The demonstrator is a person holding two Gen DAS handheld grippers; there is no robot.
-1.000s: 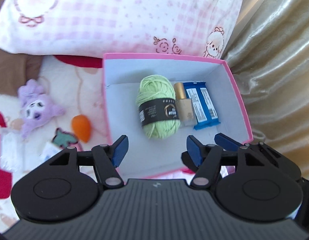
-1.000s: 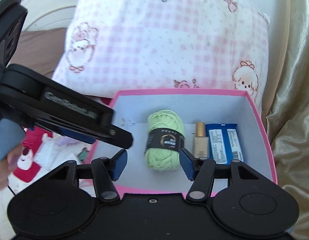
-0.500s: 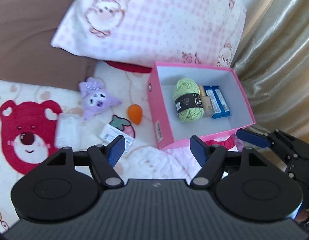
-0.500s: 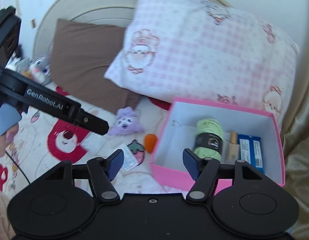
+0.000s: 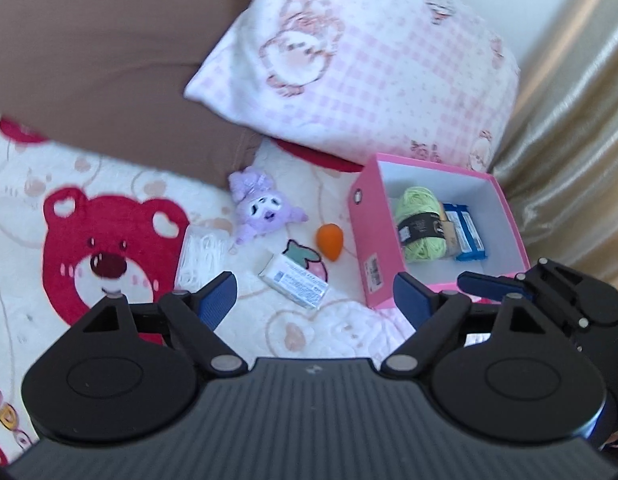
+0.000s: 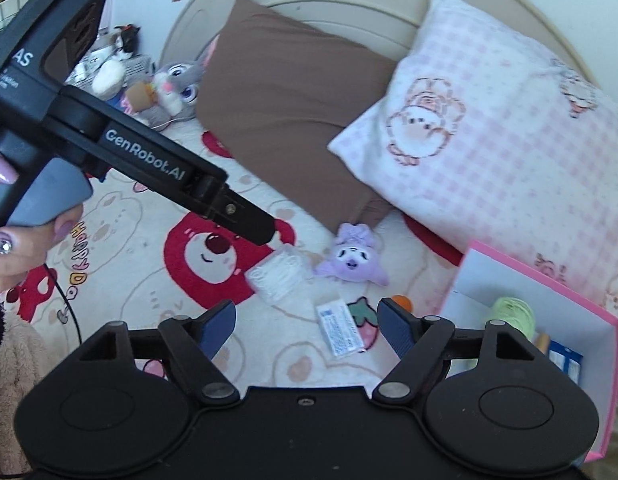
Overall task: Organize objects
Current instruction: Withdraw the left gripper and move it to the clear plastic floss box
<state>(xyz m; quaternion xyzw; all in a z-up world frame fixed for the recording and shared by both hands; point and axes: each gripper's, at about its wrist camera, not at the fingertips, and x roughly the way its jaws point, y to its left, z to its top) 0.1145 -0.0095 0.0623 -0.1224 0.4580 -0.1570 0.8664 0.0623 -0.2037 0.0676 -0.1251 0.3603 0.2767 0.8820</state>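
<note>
The pink box (image 5: 371, 236) sits at the right of the left wrist frame, holding green yarn (image 5: 420, 222), a bottle (image 5: 449, 228) and a blue packet (image 5: 467, 232). Left of it lie an orange egg (image 5: 329, 241), a white packet (image 5: 295, 286), a purple plush (image 5: 261, 210) and a clear pouch (image 5: 201, 254). The left gripper (image 5: 315, 300) and right gripper (image 6: 305, 328) have just been opening; both stand wide with nothing between.

1. The bed blanket (image 5: 121, 168) looks fleecy and matt.
2. The pink box (image 5: 363, 232) beside it is smooth card.
3. Inside the box, the green yarn (image 5: 419, 220) is fibrous.
4. Left of the box, the purple plush (image 5: 261, 208) is soft cloth.
5. The curtain (image 5: 581, 152) right of the box shines like satin.
</note>
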